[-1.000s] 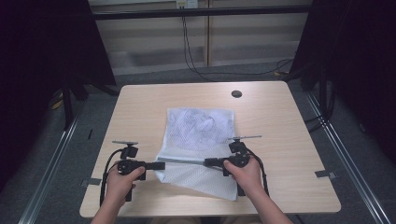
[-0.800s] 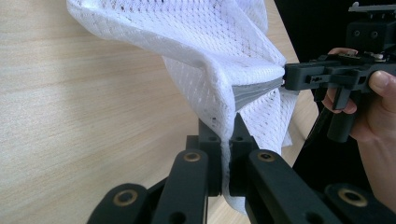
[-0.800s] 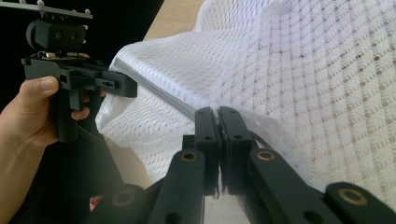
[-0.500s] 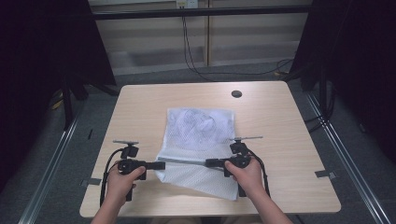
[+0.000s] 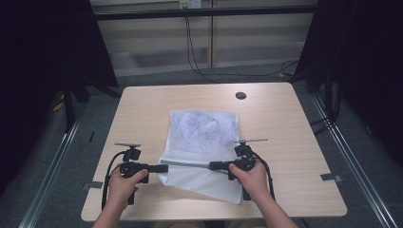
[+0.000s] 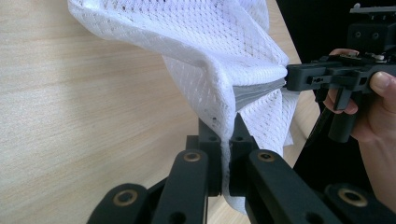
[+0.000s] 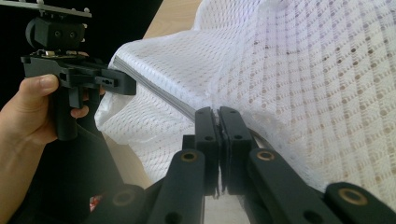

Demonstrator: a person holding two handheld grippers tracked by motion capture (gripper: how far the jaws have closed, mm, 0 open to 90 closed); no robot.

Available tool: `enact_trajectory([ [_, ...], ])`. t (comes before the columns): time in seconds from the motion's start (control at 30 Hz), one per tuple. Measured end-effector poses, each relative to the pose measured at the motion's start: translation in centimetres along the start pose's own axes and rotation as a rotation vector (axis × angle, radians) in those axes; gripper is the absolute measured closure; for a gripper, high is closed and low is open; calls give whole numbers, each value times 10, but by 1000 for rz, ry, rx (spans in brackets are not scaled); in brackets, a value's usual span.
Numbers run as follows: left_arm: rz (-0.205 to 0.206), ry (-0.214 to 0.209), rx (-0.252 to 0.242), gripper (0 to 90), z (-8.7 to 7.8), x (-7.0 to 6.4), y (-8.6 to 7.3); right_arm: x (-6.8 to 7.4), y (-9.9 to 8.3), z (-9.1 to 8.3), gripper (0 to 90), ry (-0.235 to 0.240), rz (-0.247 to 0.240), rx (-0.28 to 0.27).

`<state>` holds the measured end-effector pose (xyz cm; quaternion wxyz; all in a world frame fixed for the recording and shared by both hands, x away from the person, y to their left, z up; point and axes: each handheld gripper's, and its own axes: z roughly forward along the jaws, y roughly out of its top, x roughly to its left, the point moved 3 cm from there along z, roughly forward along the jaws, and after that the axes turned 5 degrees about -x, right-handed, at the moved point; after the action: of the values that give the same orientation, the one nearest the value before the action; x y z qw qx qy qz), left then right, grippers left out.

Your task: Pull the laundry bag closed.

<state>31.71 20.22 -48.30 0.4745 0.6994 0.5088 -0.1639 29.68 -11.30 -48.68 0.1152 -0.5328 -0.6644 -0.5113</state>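
High view first: a white mesh bag [image 5: 202, 152] lies on the wooden table [image 5: 285, 128], and a person's two hands come in from the near edge, each one holding a gripper. The left gripper [image 5: 164, 168] has hold of the bag's near part from one side, and the right gripper [image 5: 212, 166] has hold of it from the other side. Between the two tips runs a grey band — likely a zip or a stiff edge — and it looks pulled straight.

In the left gripper view the jaws are pressed together on a fold of the bag [image 6: 219, 93], with white mesh squeezed in the thin gap. Across from it, the other gripper [image 6: 292, 77] bites the end of the grey edge.

In the right gripper view the jaws are also pressed tight on the mesh [image 7: 299, 84], just past the grey edge [image 7: 154, 91]. The far gripper [image 7: 128, 86] holds the other end.

Why hold it like this? I think two grips, one at each end, keep the floppy bag from sagging — so it can be lifted, stretched flat or folded. The far part of the bag rests on the table, beyond both grippers.
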Motion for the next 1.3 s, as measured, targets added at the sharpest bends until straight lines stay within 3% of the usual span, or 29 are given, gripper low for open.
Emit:
enact_trajectory([
  [0.83, -3, -2, 1, 884, 1, -1, 0, 1, 1, -3, 874, -3, -3, 6],
  [1.3, -9, -1, -8, 884, 1, 0, 2, -5, 0, -13, 873, -12, 4, 0],
])
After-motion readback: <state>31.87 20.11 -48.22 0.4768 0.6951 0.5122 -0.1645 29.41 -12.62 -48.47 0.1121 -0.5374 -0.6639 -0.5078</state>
